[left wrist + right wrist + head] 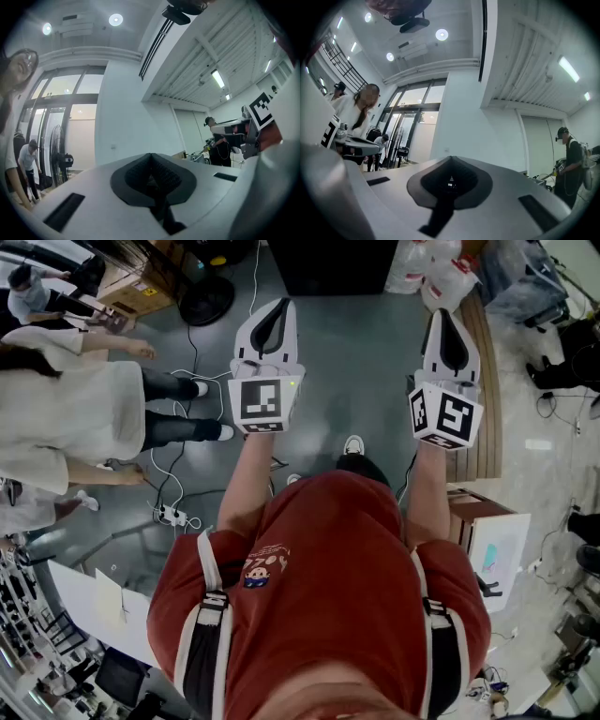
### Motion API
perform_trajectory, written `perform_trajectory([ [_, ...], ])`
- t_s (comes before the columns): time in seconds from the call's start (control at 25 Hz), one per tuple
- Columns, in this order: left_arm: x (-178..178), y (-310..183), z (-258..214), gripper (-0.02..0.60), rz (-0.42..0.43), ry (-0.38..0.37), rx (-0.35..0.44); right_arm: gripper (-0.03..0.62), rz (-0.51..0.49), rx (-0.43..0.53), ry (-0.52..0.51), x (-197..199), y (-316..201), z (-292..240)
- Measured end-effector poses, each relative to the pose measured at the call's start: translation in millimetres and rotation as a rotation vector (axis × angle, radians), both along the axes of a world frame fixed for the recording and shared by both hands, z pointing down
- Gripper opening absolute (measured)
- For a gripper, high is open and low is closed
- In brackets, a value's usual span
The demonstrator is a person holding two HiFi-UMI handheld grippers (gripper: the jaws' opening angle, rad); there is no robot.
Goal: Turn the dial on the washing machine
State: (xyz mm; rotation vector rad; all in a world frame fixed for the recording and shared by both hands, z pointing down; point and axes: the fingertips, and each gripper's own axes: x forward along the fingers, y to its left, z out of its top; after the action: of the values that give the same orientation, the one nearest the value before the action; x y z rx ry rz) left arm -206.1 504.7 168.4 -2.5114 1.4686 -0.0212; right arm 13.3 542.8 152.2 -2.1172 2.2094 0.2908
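Washing machine dial shows in no view. Left gripper [279, 306] and right gripper [441, 315], both with jaws together and empty, reach forward from the red shirt [328, 568] over the grey floor [366, 362].

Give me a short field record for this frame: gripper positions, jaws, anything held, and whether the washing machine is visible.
left gripper: held out in front of the person, jaws together, nothing held
right gripper: held out alongside, jaws together, nothing held
washing machine: in no view
surroundings: grey floor, bystander at left, power strip on the floor
task status: not under way
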Motion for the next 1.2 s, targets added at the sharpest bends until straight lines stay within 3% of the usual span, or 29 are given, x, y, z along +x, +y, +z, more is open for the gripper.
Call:
perform_trajectory([
  [0.4, 23.6, -18.7, -2.0, 0.017, -0.001, 0.007, 0.0, 0.006, -0.004, -0.007, 0.0, 24.2, -18.2, 3.8],
  [1.0, 113.0, -80.6, 14.8, 0.017, -0.025, -0.015, -0.018, 0.006, -0.011, -0.02, -0.02, 116.5, -81.9, 25.2],
  [1.2, 128.3, -106.4, 18.1, 0.016, -0.045, -0.013, -0.031, 0.006, -0.039, -0.038, -0.034, 133.2, -117.1, 29.7],
])
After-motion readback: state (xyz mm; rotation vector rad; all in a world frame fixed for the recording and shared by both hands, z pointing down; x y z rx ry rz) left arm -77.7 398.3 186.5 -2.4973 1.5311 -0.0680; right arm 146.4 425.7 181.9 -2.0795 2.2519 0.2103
